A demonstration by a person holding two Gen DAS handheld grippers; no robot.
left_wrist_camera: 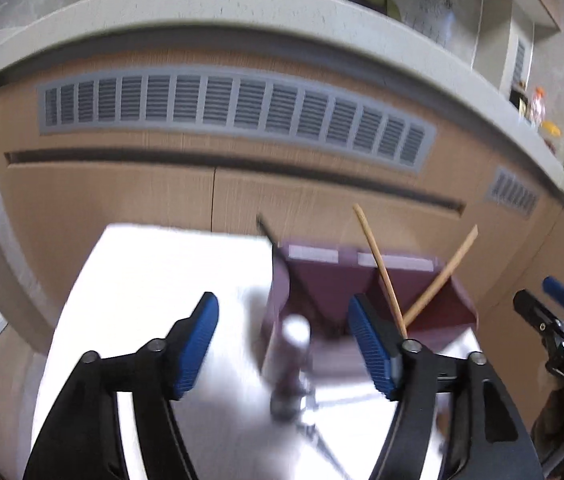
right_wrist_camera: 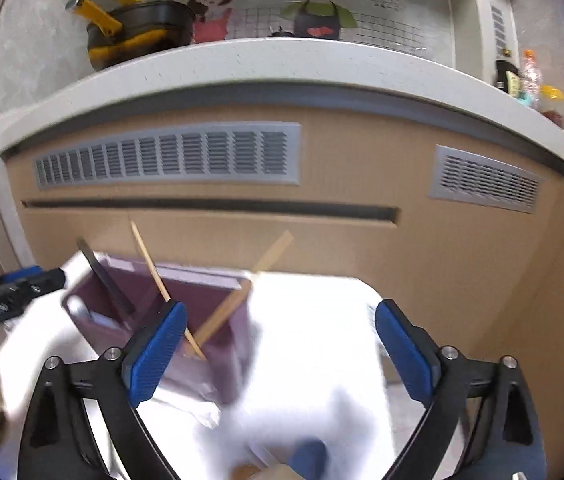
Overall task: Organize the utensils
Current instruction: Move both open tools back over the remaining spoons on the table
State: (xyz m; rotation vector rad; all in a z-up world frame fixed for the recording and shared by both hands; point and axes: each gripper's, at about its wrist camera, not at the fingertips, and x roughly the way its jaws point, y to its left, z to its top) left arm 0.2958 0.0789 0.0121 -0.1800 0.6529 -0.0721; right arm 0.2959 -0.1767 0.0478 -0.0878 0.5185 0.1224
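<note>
A maroon utensil holder [left_wrist_camera: 334, 292] [right_wrist_camera: 209, 300] with compartments stands on the white table [left_wrist_camera: 153, 280] [right_wrist_camera: 322, 340]. Two wooden chopsticks [left_wrist_camera: 378, 264] [right_wrist_camera: 149, 264] lean crossed in it, and a black utensil [left_wrist_camera: 275, 246] [right_wrist_camera: 101, 272] leans in its left part. My left gripper [left_wrist_camera: 282, 299] is open just in front of the holder. A blurred shiny metal utensil [left_wrist_camera: 294, 356] sits between its jaws, and the pads do not touch it. My right gripper [right_wrist_camera: 282, 308] is open over the table to the right of the holder, with nothing between its pads.
A wood-fronted cabinet [right_wrist_camera: 322, 220] with grey vents [left_wrist_camera: 233, 104] stands right behind the table, under a pale countertop [right_wrist_camera: 282, 60] with a black and yellow pan [right_wrist_camera: 133, 32] and bottles [right_wrist_camera: 530, 76]. Blurred blue and tan items [right_wrist_camera: 306, 456] lie at the table's near edge.
</note>
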